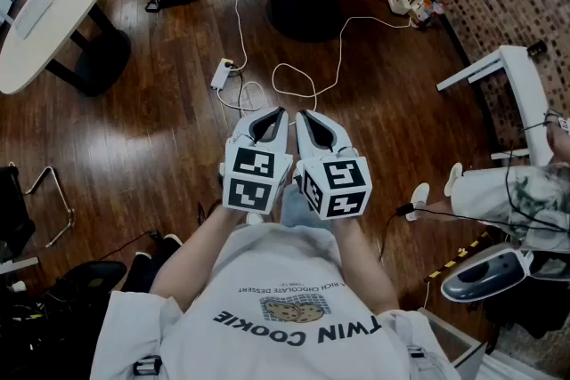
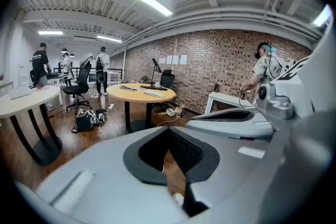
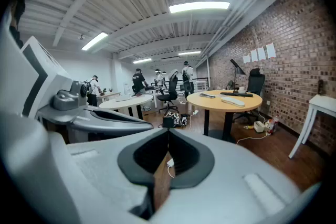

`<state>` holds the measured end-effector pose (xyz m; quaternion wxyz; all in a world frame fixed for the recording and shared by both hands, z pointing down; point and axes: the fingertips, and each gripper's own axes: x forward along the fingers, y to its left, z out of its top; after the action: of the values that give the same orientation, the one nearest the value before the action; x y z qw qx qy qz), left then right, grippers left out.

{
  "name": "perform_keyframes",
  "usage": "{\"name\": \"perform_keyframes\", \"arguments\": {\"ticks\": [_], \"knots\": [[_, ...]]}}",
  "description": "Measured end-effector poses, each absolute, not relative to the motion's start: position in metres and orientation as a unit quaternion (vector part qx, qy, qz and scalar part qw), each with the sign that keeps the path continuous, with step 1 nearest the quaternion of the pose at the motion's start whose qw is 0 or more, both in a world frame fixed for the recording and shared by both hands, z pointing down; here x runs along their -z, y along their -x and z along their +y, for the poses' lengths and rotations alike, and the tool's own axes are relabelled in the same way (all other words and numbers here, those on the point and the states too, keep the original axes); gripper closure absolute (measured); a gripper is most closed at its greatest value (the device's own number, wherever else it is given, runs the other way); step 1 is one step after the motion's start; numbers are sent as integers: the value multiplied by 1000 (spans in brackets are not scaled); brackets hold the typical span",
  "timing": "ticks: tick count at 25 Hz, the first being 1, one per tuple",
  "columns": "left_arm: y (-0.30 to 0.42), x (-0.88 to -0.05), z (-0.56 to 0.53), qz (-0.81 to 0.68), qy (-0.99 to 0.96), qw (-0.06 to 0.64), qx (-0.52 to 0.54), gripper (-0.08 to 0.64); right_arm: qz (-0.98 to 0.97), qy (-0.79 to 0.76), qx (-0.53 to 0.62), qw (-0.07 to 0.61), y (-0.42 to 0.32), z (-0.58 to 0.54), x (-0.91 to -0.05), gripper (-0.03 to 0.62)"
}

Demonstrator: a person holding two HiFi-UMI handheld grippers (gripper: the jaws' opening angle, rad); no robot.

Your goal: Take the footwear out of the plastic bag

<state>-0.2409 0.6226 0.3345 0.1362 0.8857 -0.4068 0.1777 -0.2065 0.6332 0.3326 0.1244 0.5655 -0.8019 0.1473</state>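
Chest-high, grey plastic left claw (image 1: 274,113) and right claw (image 1: 305,115) sit closed, empty, over dark wooden floor (image 1: 151,147); no bag visible; locate it before opening either.

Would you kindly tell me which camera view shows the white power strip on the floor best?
The head view: the power strip lies whole and unobstructed, seen from above. The right gripper view catches only a small sliver of it, low in the frame. The left gripper view shows nothing that is certainly it.
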Motion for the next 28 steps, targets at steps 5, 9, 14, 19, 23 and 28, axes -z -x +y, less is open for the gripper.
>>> {"name": "perform_keyframes", "arguments": {"ticks": [5, 9, 14, 19, 23, 28], "knots": [[218, -349, 583, -409, -880, 140, -195, 557, -805, -560, -155, 119, 183, 590, -343, 591], [180, -348, 530, -419, -874, 142, -202, 557, -812, -550, -159, 119, 148, 538, -342, 591], [135, -356, 470, -429, -865, 154, -210, 556, -822, -532, -161, 126, 105, 474, -346, 590], [95, -358, 411, -447, -853, 158, -219, 557, -831, -514, -166, 129, 64, 416, -349, 591], [99, -363, 380, -473, -837, 172, -215, 556, -837, -503, -172, 131, 50, 388, -357, 590], [123, -367, 343, -508, -814, 185, -215, 555, -841, -495, -178, 130, 45, 356, -364, 591]]}}
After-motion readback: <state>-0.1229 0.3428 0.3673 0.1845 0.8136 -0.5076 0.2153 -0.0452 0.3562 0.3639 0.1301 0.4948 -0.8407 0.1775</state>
